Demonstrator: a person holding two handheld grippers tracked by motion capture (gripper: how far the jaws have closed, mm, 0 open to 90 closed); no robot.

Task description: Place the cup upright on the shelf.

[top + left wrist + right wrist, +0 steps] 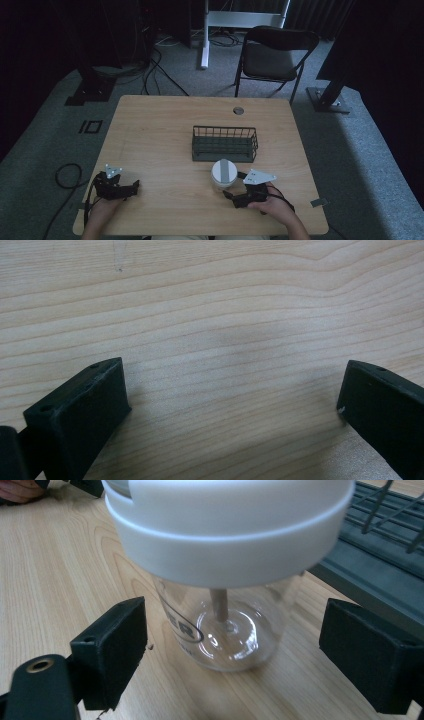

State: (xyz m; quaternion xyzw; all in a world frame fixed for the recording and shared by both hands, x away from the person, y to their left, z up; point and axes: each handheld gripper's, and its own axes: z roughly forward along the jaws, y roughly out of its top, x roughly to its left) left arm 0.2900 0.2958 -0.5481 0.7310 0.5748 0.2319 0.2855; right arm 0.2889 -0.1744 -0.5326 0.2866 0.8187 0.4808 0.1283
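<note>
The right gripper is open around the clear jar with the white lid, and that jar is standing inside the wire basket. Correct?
Not quite. The right gripper is open, its jaws either side of the clear jar with the white lid, but the jar stands on the table in front of the wire basket, not inside it. The high view shows this.

A clear glass jar (227, 625) with a wide white lid (230, 525) is seen standing upright on the counter (165, 130), near its front edge. Dark lettering is printed on the glass. A thin stick is seen inside, reaching down to the bottom. The lid is on.
</note>
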